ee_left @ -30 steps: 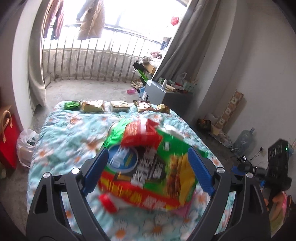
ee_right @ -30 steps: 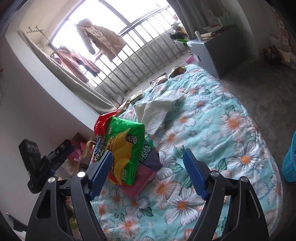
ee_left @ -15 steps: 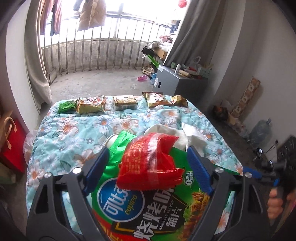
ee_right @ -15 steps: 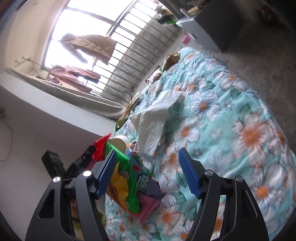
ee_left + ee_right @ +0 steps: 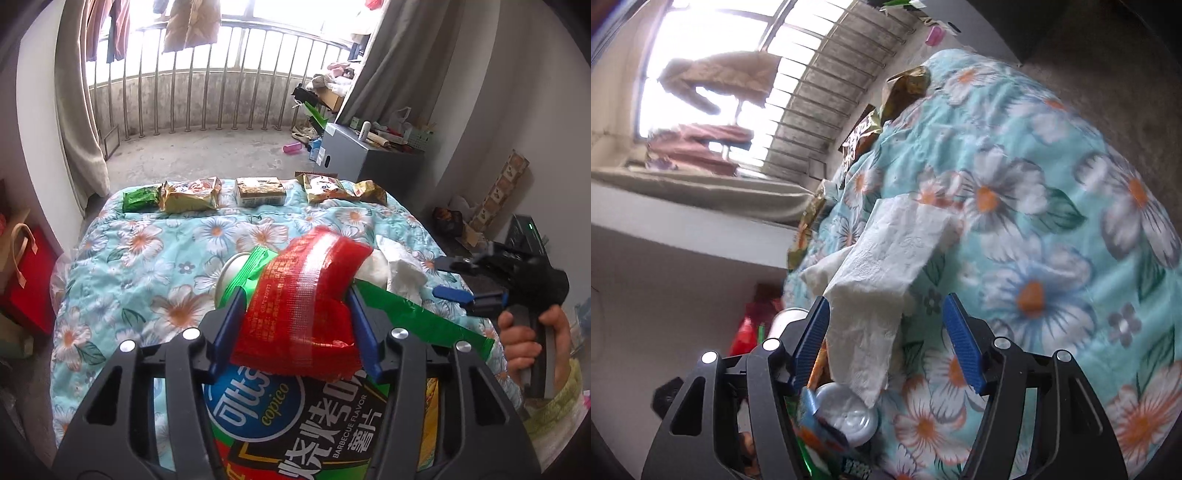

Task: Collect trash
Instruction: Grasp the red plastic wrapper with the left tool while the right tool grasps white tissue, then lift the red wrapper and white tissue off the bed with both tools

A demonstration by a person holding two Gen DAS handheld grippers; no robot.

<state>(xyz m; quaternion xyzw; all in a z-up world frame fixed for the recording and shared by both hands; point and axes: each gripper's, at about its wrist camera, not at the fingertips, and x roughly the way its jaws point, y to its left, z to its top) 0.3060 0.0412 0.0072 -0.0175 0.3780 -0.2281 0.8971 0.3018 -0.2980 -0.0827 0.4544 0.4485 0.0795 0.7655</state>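
My left gripper (image 5: 295,325) is shut on a red crinkled wrapper (image 5: 306,295), which lies on top of a green barbecue chip bag (image 5: 295,417) on the floral bedspread (image 5: 147,258). A white tissue (image 5: 399,269) and a white cup (image 5: 232,269) lie just beyond the pile. My right gripper (image 5: 886,347) is open, low over the bedspread (image 5: 1034,221), with the crumpled white tissue (image 5: 882,266) between its fingers, nearer the left one. A round white lid (image 5: 846,410) and part of the chip bag (image 5: 812,435) lie below that finger. The right gripper (image 5: 454,291) also shows in the left wrist view.
Several snack packets (image 5: 258,190) line the far edge of the bed. A grey cabinet (image 5: 354,155) with clutter stands beyond the far right corner, a red bag (image 5: 26,273) on the floor at left. Balcony railings (image 5: 203,99) stand behind.
My left gripper has closed on the red wrapper. My right gripper has dropped lower and moved forward, so the tissue now lies between its fingers.
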